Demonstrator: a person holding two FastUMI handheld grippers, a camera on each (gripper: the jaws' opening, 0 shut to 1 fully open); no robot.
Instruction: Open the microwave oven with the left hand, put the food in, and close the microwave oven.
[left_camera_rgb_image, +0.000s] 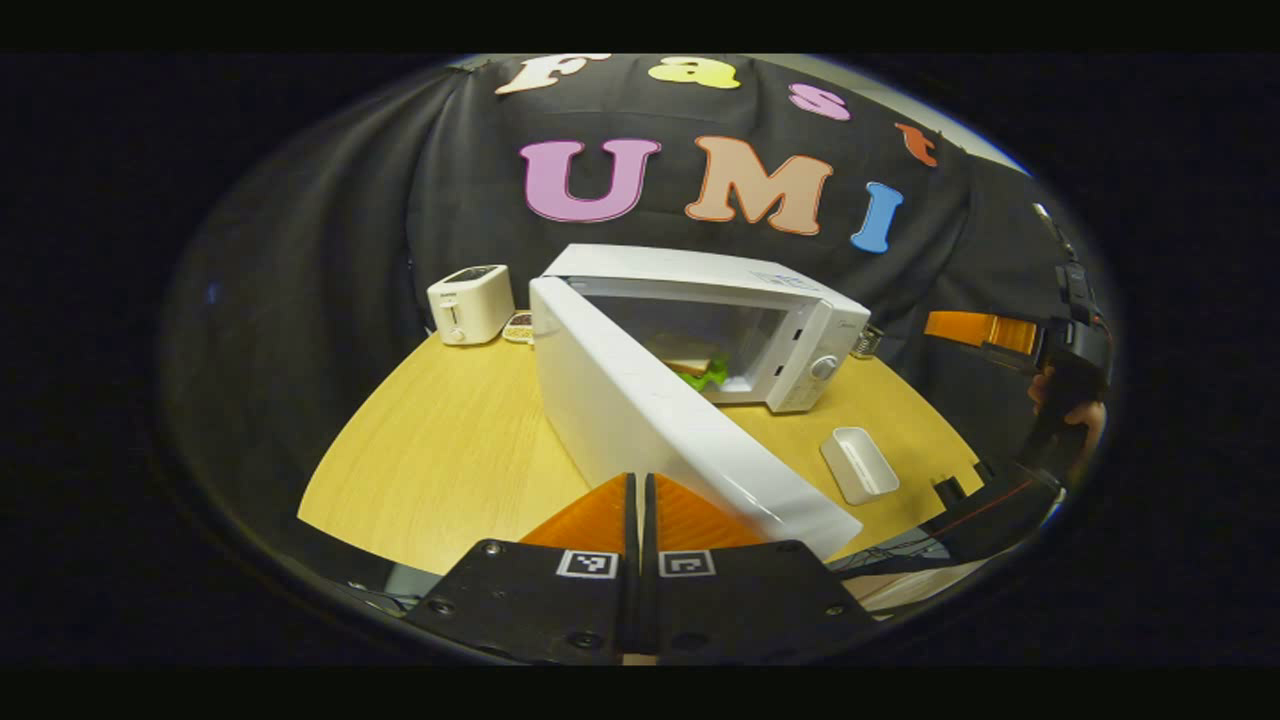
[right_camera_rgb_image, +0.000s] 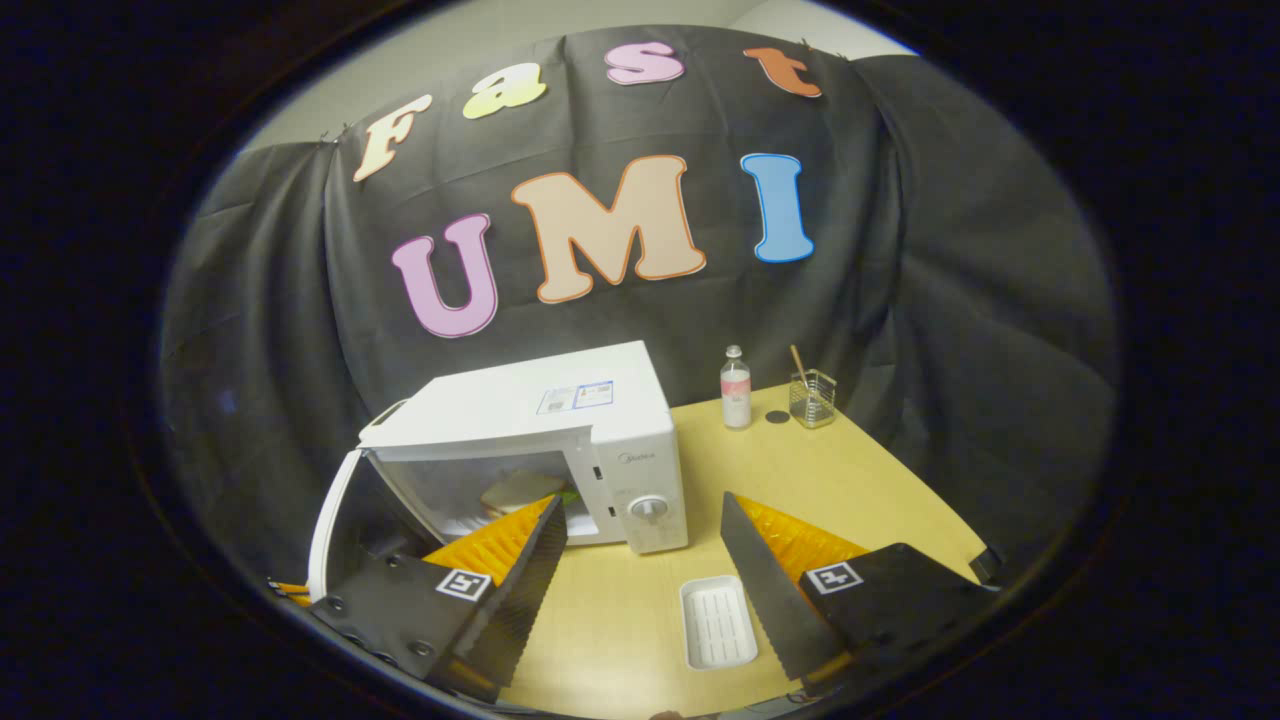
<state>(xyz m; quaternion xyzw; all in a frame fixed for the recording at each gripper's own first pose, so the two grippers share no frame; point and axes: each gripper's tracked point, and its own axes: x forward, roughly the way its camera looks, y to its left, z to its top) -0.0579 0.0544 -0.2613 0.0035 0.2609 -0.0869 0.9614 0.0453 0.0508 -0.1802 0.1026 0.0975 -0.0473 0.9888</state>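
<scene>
Now | sandwich (left_camera_rgb_image: 690, 360) in microwave (right_camera_rgb_image: 560, 440), door (left_camera_rgb_image: 680, 440) open | L gripper (left_camera_rgb_image: 641, 500) pressed together, R gripper (right_camera_rgb_image: 640, 560) spread, empty | you've door left to shut.

Wooden table (right_camera_rgb_image: 850, 500): microwave oven (right_camera_rgb_image: 560, 420), toaster (left_camera_rgb_image: 470, 303), white tray (right_camera_rgb_image: 717, 622), bottle (right_camera_rgb_image: 736, 388), clear cup (right_camera_rgb_image: 812, 399).

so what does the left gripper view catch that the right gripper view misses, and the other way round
Left gripper view: a toaster at the table's far corner, plus the shut left tool against the microwave door.

Right gripper view: a bottle and a wire holder beyond the microwave, plus the open right tool.

Both: the open microwave, the sandwich inside, the empty white tray and the wooden table.
</scene>
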